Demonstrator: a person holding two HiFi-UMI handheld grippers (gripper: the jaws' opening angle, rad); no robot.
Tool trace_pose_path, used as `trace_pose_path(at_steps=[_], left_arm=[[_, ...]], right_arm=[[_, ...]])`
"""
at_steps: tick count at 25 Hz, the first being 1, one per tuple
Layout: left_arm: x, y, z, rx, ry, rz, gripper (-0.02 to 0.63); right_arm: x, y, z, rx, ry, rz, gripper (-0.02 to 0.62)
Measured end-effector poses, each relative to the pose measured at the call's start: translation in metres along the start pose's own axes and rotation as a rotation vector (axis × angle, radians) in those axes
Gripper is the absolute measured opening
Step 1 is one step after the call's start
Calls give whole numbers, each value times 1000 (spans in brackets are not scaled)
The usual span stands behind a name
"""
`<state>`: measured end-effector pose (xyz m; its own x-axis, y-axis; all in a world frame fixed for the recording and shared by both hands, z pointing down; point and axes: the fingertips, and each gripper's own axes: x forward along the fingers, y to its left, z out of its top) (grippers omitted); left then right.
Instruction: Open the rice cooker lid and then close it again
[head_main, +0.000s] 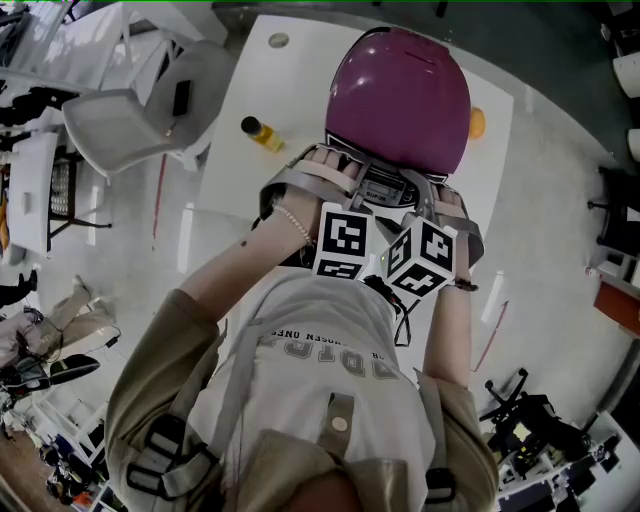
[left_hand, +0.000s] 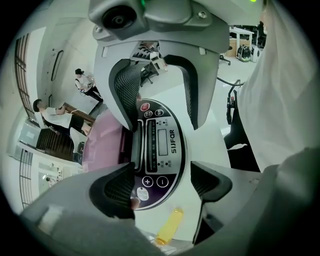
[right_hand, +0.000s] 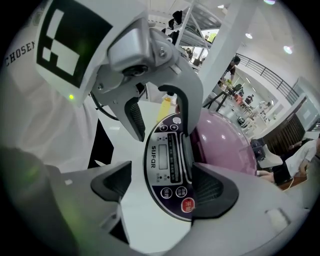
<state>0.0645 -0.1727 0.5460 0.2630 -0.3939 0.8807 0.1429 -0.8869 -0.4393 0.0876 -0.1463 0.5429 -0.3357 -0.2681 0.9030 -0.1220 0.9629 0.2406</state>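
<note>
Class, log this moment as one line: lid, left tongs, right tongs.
lid: closed | left tongs: open, over control panel, holding nothing | right tongs: open, over same panel, holding nothing

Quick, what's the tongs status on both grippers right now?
Left gripper: tongs open, holding nothing, above the control panel of the rice cooker.
Right gripper: tongs open, holding nothing, above the same panel.
</note>
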Motion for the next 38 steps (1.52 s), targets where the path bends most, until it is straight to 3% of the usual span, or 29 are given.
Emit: trace_pose_path(at_steps=[24, 38], left_arm=[[0, -5, 0, -59, -45, -13, 394], [1, -4, -1, -55, -53, -9, 394]], right_arm=[[0, 0, 4, 54, -27, 12, 367], [3, 0, 4, 66, -34, 4, 367]])
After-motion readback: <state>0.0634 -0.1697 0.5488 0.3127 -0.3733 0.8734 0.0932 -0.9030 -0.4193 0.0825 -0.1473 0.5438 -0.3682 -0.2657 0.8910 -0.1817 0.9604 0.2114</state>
